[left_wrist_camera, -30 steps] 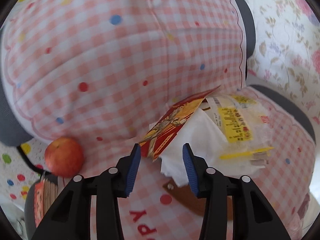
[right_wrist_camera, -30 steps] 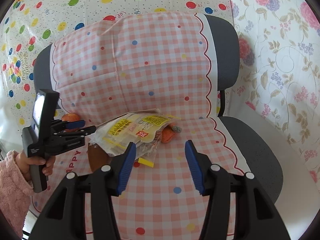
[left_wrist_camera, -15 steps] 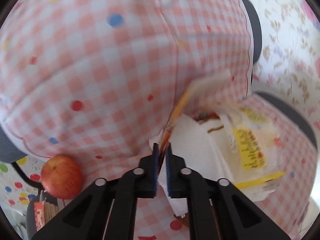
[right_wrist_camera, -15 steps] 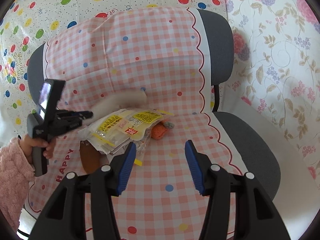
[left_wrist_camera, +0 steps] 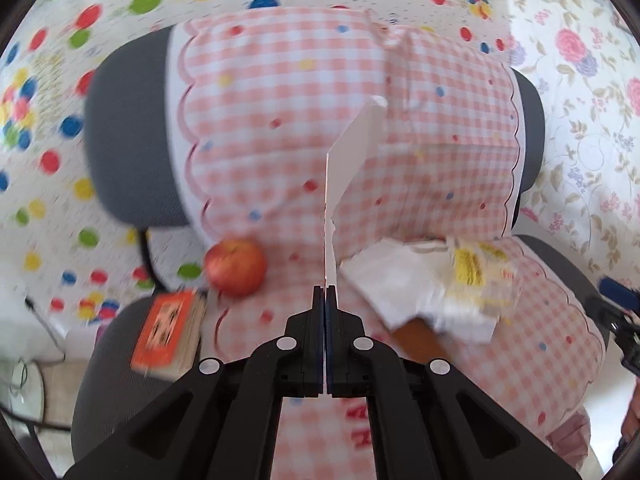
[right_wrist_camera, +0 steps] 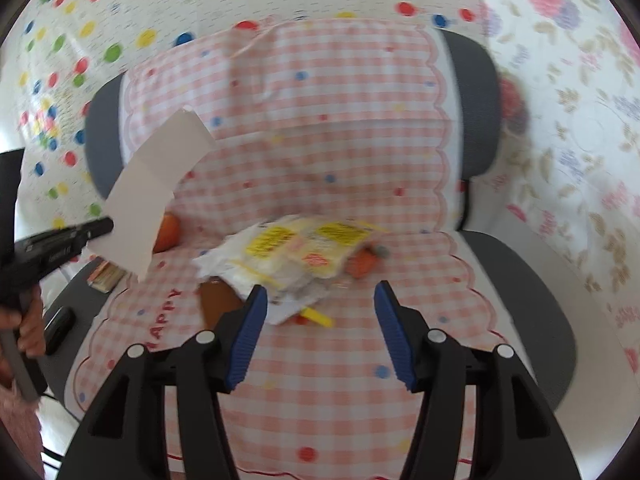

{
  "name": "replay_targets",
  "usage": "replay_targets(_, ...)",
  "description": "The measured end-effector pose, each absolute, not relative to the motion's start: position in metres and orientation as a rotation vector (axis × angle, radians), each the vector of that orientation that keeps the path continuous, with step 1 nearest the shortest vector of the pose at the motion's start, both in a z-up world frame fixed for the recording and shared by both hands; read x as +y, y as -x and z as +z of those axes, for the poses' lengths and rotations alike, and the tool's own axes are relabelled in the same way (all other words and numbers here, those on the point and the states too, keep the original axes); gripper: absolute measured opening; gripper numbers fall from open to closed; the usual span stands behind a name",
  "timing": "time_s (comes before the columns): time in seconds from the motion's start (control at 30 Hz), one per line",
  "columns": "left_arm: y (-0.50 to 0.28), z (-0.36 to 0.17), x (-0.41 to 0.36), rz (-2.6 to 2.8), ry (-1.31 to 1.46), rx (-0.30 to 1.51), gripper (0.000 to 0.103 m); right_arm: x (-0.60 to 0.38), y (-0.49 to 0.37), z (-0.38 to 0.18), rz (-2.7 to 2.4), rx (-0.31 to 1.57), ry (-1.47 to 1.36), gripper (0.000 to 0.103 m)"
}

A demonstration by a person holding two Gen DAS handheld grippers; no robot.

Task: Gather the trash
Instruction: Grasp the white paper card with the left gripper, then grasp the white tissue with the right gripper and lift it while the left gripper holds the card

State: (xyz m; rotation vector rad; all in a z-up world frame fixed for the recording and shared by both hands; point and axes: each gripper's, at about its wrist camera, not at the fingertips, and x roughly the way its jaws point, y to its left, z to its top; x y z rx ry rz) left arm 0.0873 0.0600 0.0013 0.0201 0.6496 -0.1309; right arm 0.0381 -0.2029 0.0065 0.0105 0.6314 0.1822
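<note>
My left gripper point(left_wrist_camera: 325, 289) is shut on a flat card wrapper point(left_wrist_camera: 352, 160), white on the side I see, held edge-on and lifted above the chair seat. It also shows in the right wrist view point(right_wrist_camera: 154, 184), held by the left gripper point(right_wrist_camera: 106, 226) at the left. A pile of trash stays on the seat: clear plastic bags with yellow labels point(right_wrist_camera: 304, 244) point(left_wrist_camera: 476, 276) over white tissue point(left_wrist_camera: 404, 284). My right gripper point(right_wrist_camera: 320, 300) is open and empty, just in front of the pile.
The grey chair point(right_wrist_camera: 532, 280) is covered by a pink checked cloth point(right_wrist_camera: 340, 392). A red apple point(left_wrist_camera: 236, 266) and an orange book point(left_wrist_camera: 168, 328) lie at the seat's left side. An orange toy point(right_wrist_camera: 362, 266) and a brown patch point(right_wrist_camera: 218, 304) lie by the pile.
My left gripper closed on the card wrapper, lifted it off the pile and pulled back from the chair. The right gripper moved a little closer to the pile and stayed open.
</note>
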Motion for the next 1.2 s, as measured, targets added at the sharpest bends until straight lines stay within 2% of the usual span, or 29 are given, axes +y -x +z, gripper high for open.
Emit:
replay_targets(0.17, -0.068, -0.020, 0.085, -0.108, 0.046, 0.704, 0.000, -0.151, -0.060, 0.001, 0.284, 0.638, 0.039, 0.055)
replay_targets(0.47, -0.078, -0.043, 0.112, -0.105, 0.161, 0.753, 0.000, -0.081, -0.129, -0.029, 0.363, 0.711, 0.142, 0.055)
replay_targets(0.73, -0.087, -0.050, 0.121, -0.098, 0.178, 0.750, 0.000, -0.069, -0.177, -0.056, 0.271, 0.813, 0.232, 0.053)
replay_targets(0.93, -0.088, -0.055, 0.120, -0.103, 0.183, 0.759, 0.000, -0.062, -0.175, -0.077, 0.252, 0.845, 0.317, 0.053)
replay_targets(1.0, -0.088, -0.055, 0.119, -0.102, 0.181, 0.757, 0.000, -0.061, -0.173, -0.077, 0.247, 0.835, 0.326, 0.046)
replay_targets(1.07, -0.087, -0.054, 0.118, -0.105, 0.179, 0.751, 0.000, -0.062, -0.173, -0.074, 0.261, 0.832, 0.307, 0.018)
replay_targets(1.17, -0.085, -0.052, 0.119, -0.100, 0.179, 0.739, 0.000, -0.065, -0.169, -0.060, 0.291, 0.775, 0.267, 0.005)
replay_targets(1.2, -0.082, -0.049, 0.119, -0.094, 0.176, 0.731, 0.000, -0.069, -0.165, -0.050, 0.331, 0.746, 0.237, 0.005)
